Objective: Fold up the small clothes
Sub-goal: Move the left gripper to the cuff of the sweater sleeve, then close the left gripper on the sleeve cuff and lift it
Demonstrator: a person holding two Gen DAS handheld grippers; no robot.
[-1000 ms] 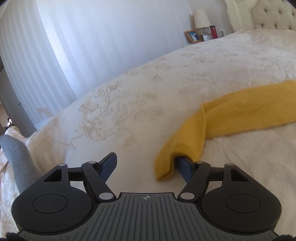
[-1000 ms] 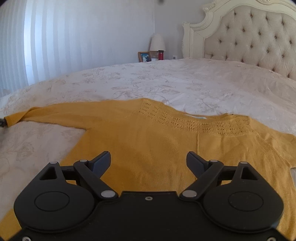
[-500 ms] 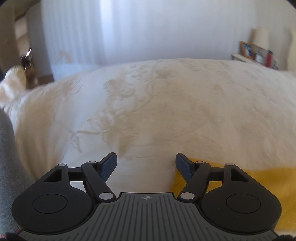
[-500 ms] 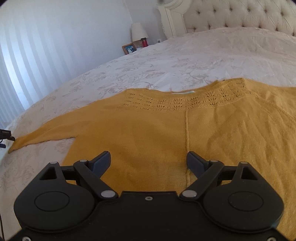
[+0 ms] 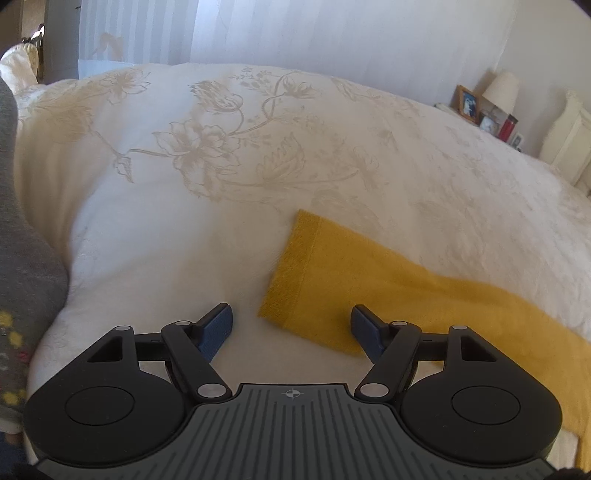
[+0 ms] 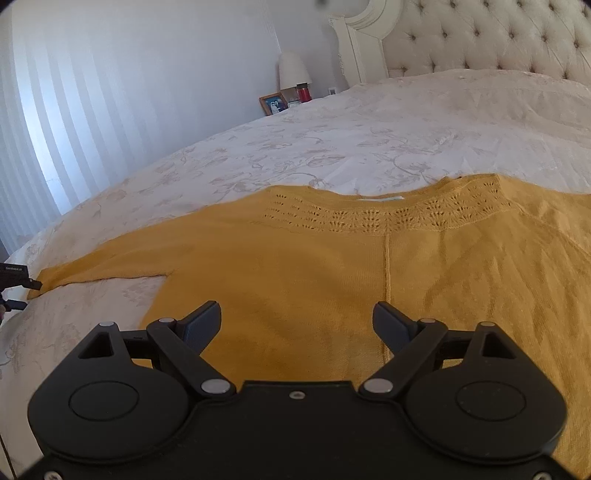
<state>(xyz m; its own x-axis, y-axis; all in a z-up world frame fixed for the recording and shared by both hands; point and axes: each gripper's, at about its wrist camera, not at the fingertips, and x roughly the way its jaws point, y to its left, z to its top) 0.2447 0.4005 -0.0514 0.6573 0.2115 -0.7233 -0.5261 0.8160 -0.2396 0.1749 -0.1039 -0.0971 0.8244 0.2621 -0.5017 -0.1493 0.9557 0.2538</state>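
**Cream floral bed, mustard sweater spread flat, both grippers open above it**

Cream bedspread (image 5: 258,155) with a woven flower pattern fills the left wrist view, with pale vertical blinds (image 5: 258,33) behind the bed. At the far left of the left gripper (image 5: 291,326) a person's grey garment (image 5: 22,258) with small yellow spots stands against the bed edge. The left gripper's jaws are open and empty; its left finger sits over bare bedspread, and its right finger hangs over the cuff end of the sweater's sleeve (image 5: 325,277). That sleeve lies flat just ahead of the gripper and runs away to its right and toward the lower right corner. Far off to the right, a lamp (image 5: 500,90), framed photos (image 5: 467,103) and a red container (image 5: 509,127) stand beside the bed.

In the right wrist view the blinds (image 6: 92,110) are at the left, and the left gripper (image 6: 16,291) shows as a dark shape at the left edge, at the tip of the outstretched sleeve (image 6: 92,267). The mustard knit sweater (image 6: 295,266) lies spread on the bed directly ahead of and beneath the right gripper (image 6: 296,325), its lace-patterned neckline (image 6: 388,216) on the far side and a centre seam running down toward the gripper's right finger. The right gripper's jaws are wide open, hovering over the sweater's body with nothing pinched. Beyond and to the right rises a tufted cream headboard (image 6: 498,37).
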